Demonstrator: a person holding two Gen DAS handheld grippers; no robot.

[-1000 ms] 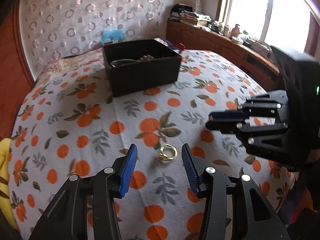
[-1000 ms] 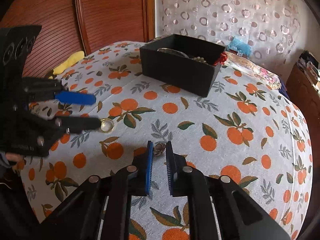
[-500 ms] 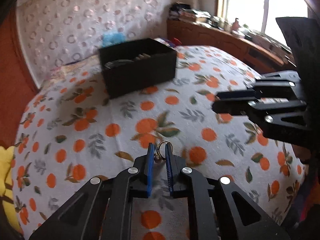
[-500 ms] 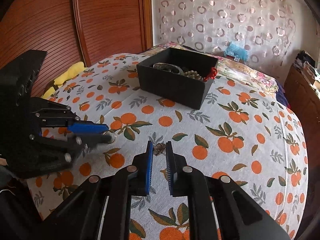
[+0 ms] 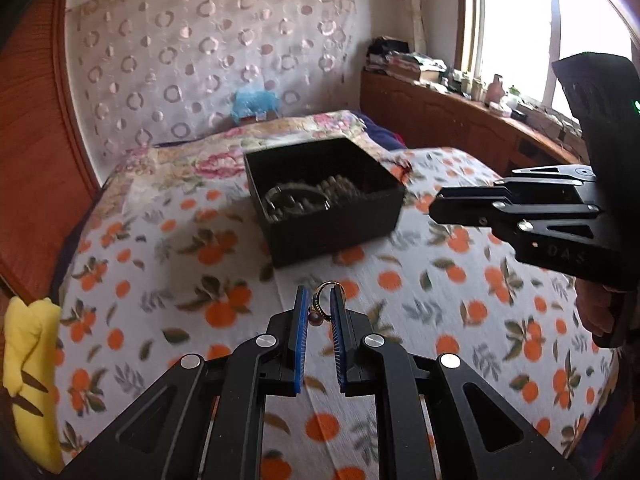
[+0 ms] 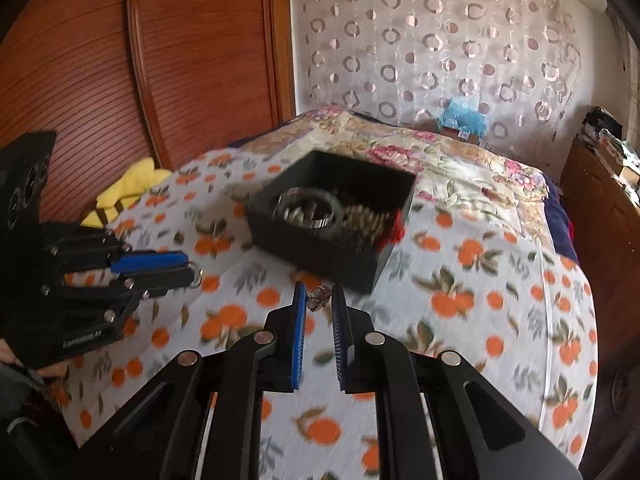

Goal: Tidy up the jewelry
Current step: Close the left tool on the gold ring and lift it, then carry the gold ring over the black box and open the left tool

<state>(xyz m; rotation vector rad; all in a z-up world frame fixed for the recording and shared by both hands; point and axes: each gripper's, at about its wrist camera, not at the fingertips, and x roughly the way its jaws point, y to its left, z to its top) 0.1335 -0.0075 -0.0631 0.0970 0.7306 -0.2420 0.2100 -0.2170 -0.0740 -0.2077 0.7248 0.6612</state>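
Observation:
My left gripper [image 5: 320,300] is shut on a gold ring [image 5: 323,300] with a dark bead and holds it above the bed; it also shows in the right wrist view [image 6: 188,266]. My right gripper [image 6: 319,300] is shut on a small flower-shaped jewel [image 6: 319,298] and holds it in the air just short of the black box; it also shows in the left wrist view [image 5: 436,205]. The open black box [image 5: 340,224] [image 6: 320,248] stands on the orange-print sheet [image 5: 400,300] and holds a metal bangle [image 6: 308,210] and a bead string [image 6: 364,220].
A yellow cloth [image 5: 28,360] lies at the bed's left edge. A wooden headboard [image 6: 140,80] and a curtain [image 6: 440,40] stand behind the bed. A wooden cabinet [image 5: 460,128] with clutter runs under the window at the right.
My left gripper closed on the gold ring and lifted it off the sheet. Both grippers rose and moved toward the black box, each with its jewel.

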